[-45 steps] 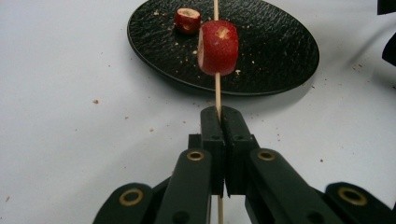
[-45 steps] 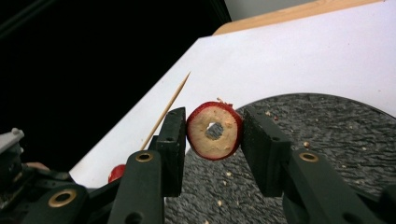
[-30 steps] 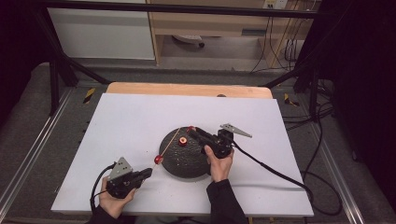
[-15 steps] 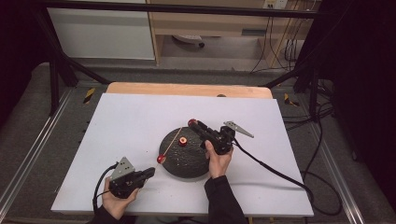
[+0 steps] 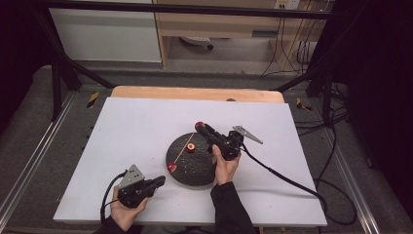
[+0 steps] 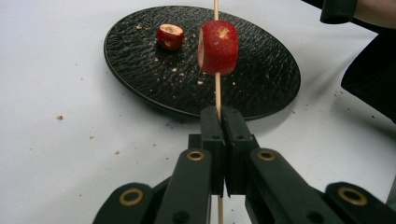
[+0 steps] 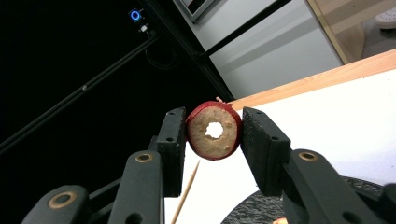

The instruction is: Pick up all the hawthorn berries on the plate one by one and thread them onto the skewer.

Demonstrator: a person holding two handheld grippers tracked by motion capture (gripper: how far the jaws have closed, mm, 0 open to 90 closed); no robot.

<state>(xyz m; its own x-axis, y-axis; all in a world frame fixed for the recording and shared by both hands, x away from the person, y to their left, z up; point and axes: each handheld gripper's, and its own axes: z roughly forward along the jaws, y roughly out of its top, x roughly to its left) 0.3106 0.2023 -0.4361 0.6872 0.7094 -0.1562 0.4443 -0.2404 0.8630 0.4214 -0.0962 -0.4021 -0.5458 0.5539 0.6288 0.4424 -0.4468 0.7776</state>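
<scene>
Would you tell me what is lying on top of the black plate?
One red cored fruit slice lies on the black plate among crumbs. A second slice hangs above it, threaded on the skewer; the plate beneath that slice is hidden.

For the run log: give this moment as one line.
left gripper: shut on skewer, one fruit slice threaded | right gripper: shut on cored slice | plate: one slice

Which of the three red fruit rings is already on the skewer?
The ring nearest the left gripper, pierced by the skewer; one lies loose on the plate, another sits in the right gripper.
</scene>
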